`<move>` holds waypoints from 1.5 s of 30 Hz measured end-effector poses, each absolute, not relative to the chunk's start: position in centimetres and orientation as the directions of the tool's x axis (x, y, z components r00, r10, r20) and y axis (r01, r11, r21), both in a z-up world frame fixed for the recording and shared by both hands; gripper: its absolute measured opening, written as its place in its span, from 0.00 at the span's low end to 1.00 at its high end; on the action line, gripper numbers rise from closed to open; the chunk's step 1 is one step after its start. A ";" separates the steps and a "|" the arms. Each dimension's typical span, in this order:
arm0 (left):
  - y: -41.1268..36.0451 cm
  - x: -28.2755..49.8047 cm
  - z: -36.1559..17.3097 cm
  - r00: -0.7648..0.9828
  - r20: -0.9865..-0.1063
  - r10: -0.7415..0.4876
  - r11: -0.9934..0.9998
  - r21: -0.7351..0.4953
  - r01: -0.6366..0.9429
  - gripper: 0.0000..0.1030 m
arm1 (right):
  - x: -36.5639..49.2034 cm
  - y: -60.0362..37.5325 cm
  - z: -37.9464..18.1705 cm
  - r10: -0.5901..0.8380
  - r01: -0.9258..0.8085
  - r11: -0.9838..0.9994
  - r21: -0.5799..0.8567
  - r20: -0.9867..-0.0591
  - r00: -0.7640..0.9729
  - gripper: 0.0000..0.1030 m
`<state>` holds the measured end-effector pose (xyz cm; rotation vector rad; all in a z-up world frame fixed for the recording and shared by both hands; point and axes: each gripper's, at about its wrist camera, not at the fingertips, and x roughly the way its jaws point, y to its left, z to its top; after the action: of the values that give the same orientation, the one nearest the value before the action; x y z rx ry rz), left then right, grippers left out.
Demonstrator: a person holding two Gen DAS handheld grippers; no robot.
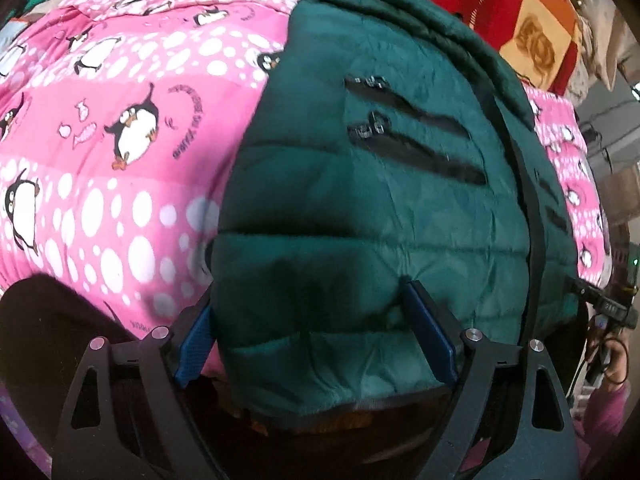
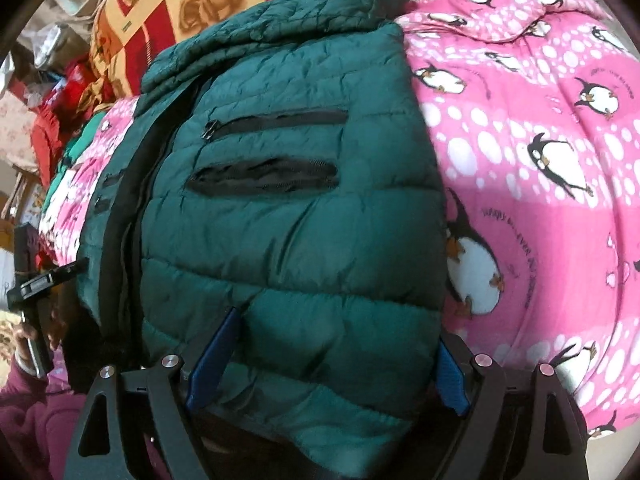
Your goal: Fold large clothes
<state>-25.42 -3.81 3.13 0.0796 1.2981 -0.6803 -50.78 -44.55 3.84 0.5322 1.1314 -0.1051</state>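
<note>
The dark green quilted puffer jacket (image 1: 380,200) lies on the pink penguin-print fleece blanket (image 1: 120,160), filling the middle of both wrist views, its two black pocket zips (image 1: 416,136) above centre and its black front placket (image 1: 532,200) running down the right of the left-wrist view. In the right-wrist view the same jacket (image 2: 288,220) has its hood or collar end bunched at the top, against a red and orange checked blanket (image 2: 168,8) in the upper left.

My left gripper (image 1: 316,320) sits at the bottom of its frame, blue pads spread wide astride the jacket's near hem, one pad off its left edge, the other over the fabric; I can't see either pressing. My right gripper (image 2: 332,356) is likewise spread across the hem at the bottom of its frame, pinching nothing.

The padding looks thick and slippery, I judge. If I close on only the top layer, the lower one may stay behind and the fold comes out lopsided; a shallow bite could slide off, and the fleece blanket could get pinched along with the hem
</note>
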 end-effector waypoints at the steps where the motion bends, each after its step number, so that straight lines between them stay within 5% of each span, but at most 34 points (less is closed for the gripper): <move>1: -3.8 -25.6 3.1 0.104 -0.903 -0.416 0.801 -0.310 0.511 0.85 | -50.8 -44.3 3.8 0.191 0.330 0.875 0.354 -0.879 0.437 0.82; 4: -3.8 -25.7 3.0 0.106 -0.903 -0.416 0.794 -0.304 0.527 0.85 | -51.1 -43.5 4.2 0.212 0.283 0.887 0.365 -0.866 0.454 0.82; 8: -3.8 -25.6 3.1 0.110 -0.897 -0.428 0.794 -0.315 0.521 0.77 | -50.8 -42.8 5.0 0.221 0.227 0.902 0.366 -0.846 0.485 0.63; 19: -4.5 -25.7 2.7 0.136 -0.897 -0.422 0.805 -0.302 0.510 0.79 | -50.8 -42.7 3.2 0.206 0.262 0.892 0.369 -0.846 0.491 0.61; 20: -4.6 -25.8 2.9 0.139 -0.898 -0.417 0.803 -0.293 0.518 0.76 | -51.0 -42.7 3.5 0.181 0.268 0.898 0.351 -0.846 0.501 0.49; 21: -4.6 -25.9 3.1 0.146 -0.898 -0.415 0.802 -0.286 0.524 0.59 | -51.1 -42.7 3.8 0.165 0.268 0.902 0.338 -0.844 0.510 0.39; 22: -4.6 -26.1 3.6 0.177 -0.897 -0.406 0.807 -0.261 0.530 0.37 | -51.2 -42.6 4.3 0.155 0.261 0.908 0.329 -0.840 0.520 0.36; 25: -4.5 -26.7 5.4 0.238 -0.878 -0.414 0.806 -0.232 0.545 0.14 | -50.9 -42.4 5.7 0.130 0.241 0.921 0.306 -0.825 0.550 0.26; 45: -5.6 -21.8 14.8 0.452 -0.694 -0.560 0.804 -0.322 0.500 0.11 | -46.7 -47.3 14.4 0.027 0.242 0.904 0.352 -0.612 0.790 0.22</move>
<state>-21.82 -5.55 14.83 -0.0748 0.8856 -0.6551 -46.68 -47.31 14.39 0.4331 0.6542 -0.1198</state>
